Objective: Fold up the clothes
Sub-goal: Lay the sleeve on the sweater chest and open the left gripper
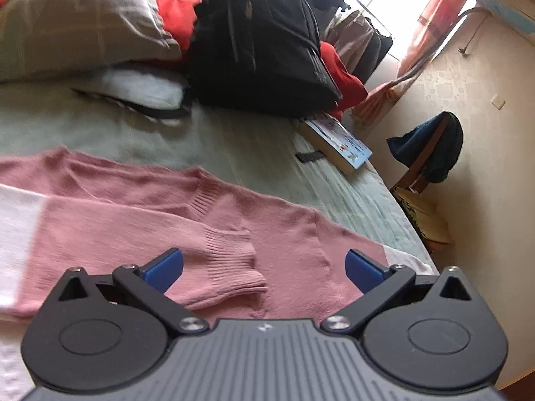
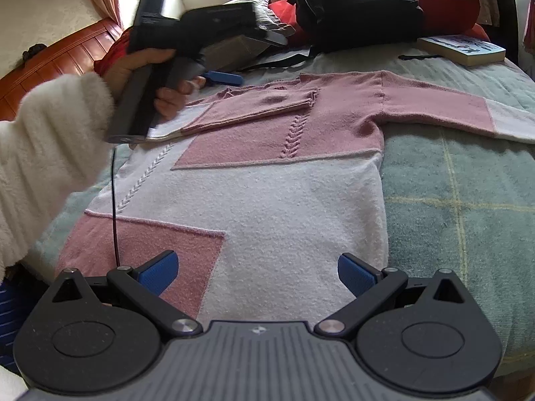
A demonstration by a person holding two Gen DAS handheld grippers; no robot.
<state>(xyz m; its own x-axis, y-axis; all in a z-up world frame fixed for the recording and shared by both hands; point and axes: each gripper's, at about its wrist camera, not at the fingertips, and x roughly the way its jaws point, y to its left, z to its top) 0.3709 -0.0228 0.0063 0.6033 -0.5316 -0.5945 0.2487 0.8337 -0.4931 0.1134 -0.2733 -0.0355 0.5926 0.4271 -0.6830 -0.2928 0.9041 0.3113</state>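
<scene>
One pink and white sweater [image 2: 267, 180] lies flat on the bed [image 2: 451, 200], two grippers above it.

The right gripper [image 2: 257, 275] hovers over the hem, jaws spread and empty. The left gripper [image 1: 264, 269], held in a hand [image 2: 150, 80], has spread jaws over one folded-in sleeve [image 1: 230, 264]. Beyond lie one book [image 2: 464, 48] and one black backpack [image 2: 354, 3].

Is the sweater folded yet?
Partly: the sweater lies flat, one sleeve folded across its chest, the other sleeve spread out.

Pink-and-white sweater [image 2: 267, 173], green checked bedspread [image 2: 451, 200], blue fingertips [image 2: 157, 272]
</scene>
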